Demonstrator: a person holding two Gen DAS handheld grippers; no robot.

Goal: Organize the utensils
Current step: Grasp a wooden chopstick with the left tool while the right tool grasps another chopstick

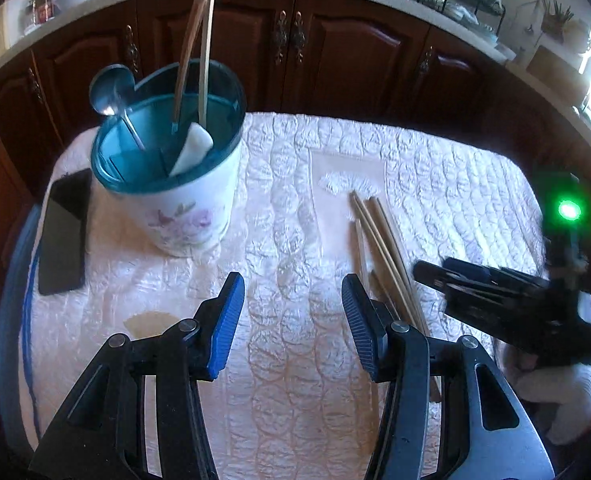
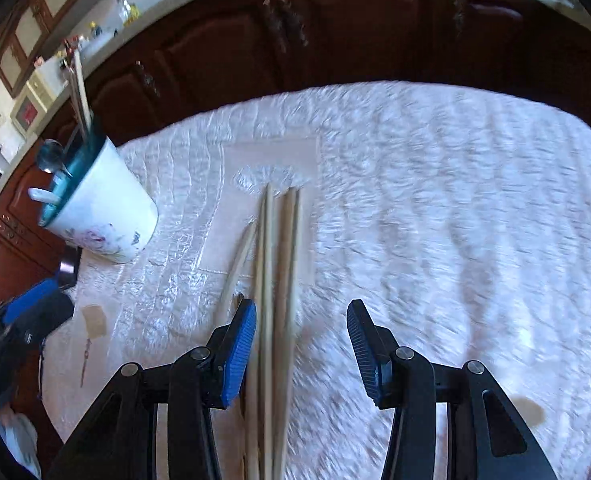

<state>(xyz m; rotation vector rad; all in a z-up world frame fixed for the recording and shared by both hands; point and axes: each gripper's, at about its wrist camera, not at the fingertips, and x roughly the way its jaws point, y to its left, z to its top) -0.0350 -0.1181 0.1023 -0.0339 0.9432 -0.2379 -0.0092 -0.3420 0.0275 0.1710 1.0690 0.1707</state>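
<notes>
Hovering low over the loose chopsticks [image 2: 269,280], the right hand-held gripper [image 2: 301,346] is spread wide and holds nothing. The sticks lie directly ahead of it and partly between its fingers, close to the left finger [image 2: 239,354], with their long axis running away along the fingers' own line. The left hand-held gripper [image 1: 291,324], also wide and empty, sits just left of the same bundle, so the right looks the nearer one to take them. The surface wears a white quilted cloth [image 2: 435,208]. Further off, to the left, stands a floral utensil holder [image 1: 175,184] already containing a spoon [image 1: 109,90] and two upright chopsticks [image 1: 205,52]. Dark wooden cabinets [image 1: 335,52] close the room behind.
</notes>
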